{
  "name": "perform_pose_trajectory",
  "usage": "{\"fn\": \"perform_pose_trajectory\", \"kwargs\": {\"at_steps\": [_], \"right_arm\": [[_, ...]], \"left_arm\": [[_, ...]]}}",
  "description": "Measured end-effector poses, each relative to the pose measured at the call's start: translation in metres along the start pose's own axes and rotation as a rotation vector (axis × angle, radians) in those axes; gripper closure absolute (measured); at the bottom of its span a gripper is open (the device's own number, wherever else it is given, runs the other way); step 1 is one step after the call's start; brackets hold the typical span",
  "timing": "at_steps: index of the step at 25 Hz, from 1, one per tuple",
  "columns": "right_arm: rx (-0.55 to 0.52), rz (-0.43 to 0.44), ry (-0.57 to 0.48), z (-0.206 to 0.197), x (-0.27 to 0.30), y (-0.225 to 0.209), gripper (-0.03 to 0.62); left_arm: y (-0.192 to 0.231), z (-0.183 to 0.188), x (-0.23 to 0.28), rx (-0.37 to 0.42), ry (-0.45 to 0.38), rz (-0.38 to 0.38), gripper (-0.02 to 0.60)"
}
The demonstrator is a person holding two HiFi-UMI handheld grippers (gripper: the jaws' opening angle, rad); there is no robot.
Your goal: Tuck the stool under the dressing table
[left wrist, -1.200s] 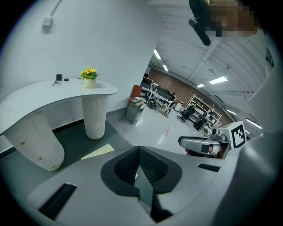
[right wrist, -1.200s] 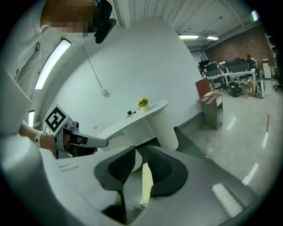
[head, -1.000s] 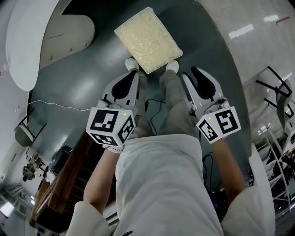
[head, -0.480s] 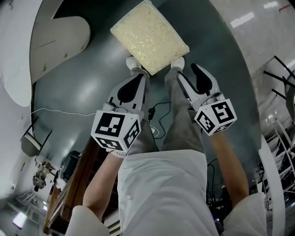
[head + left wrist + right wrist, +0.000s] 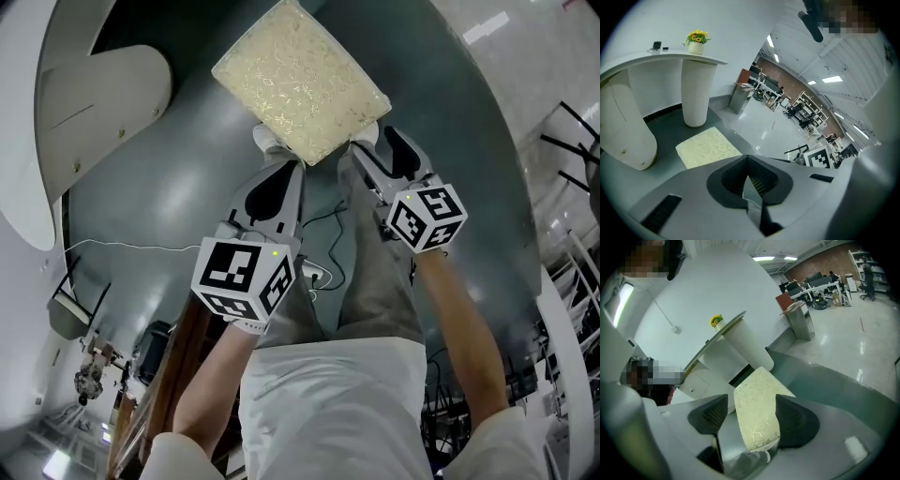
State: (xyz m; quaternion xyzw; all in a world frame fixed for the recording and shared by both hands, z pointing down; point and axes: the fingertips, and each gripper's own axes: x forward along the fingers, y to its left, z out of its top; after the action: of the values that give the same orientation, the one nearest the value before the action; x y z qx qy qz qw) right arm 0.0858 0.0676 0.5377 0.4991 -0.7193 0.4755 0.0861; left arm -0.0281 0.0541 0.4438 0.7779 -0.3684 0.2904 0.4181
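right jaws: the right gripper [image 5: 752,401] stands apart and has just been opening. The stool [image 5: 757,423] cushion's near end sits in the gap, but the pads aren't pressing on it, so no grip yet.
left jaws: the left gripper [image 5: 747,161] has its pads together with nothing between them. It hangs above the stool's near edge, on the left side.
stool: on the dark floor [image 5: 665,123], near the dressing table counter [image 5: 670,57] but wholly outside it. Its near edge is at the person's shoes, its far end points at the table.
step: reaching down to take the near edge. Tuck not started, by my read.
grip advice: seat the right pads well onto the cushion edge before closing, since a corner pinch will likely twist out. The left needs opening, or could just push flat against the other corner.
push advice: slide it level along the floor and don't lift. Keep both corners moving evenly so it stays square.
target: the opening between the fluted pedestal [image 5: 697,93] and the drawer unit [image 5: 623,131]. The fit looks snug from here, so line up first, then push.
risk: a skewed stool clips the pedestal or the drawer unit.
flower pot [image 5: 696,48]: stands on the counter over the pedestal and holds yellow flowers [image 5: 697,36].
drawer unit contents: fronts closed, can't tell.
other: small dark items [image 5: 657,45] on the counter, too small to identify.
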Motion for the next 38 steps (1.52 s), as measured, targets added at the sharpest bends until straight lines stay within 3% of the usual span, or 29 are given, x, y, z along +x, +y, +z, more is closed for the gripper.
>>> {"fn": "perform_pose_trajectory", "kwargs": {"at_steps": [6, 20, 25, 33, 38], "right_arm": [[0.096, -0.067, 0.029, -0.046, 0.032, -0.020, 0.223], [0.331, -0.184, 0.060, -0.121, 0.079, -0.077, 0.184], [0.412, -0.163, 0.106, -0.145, 0.095, -0.079, 0.151], [0.568, -0.185, 0.057, -0.145, 0.124, -0.100, 0.117], [0.576, -0.206, 0.029, -0.139, 0.119, -0.103, 0.117]], "left_arm": [[0.018, -0.011, 0.011, -0.004, 0.012, -0.004, 0.572], [0.042, -0.039, 0.043, -0.015, 0.052, -0.016, 0.572], [0.043, -0.048, 0.046, -0.025, 0.070, -0.020, 0.572], [0.056, -0.049, 0.051, -0.018, 0.085, -0.034, 0.572], [0.058, -0.045, 0.051, -0.023, 0.078, -0.036, 0.572]]}}
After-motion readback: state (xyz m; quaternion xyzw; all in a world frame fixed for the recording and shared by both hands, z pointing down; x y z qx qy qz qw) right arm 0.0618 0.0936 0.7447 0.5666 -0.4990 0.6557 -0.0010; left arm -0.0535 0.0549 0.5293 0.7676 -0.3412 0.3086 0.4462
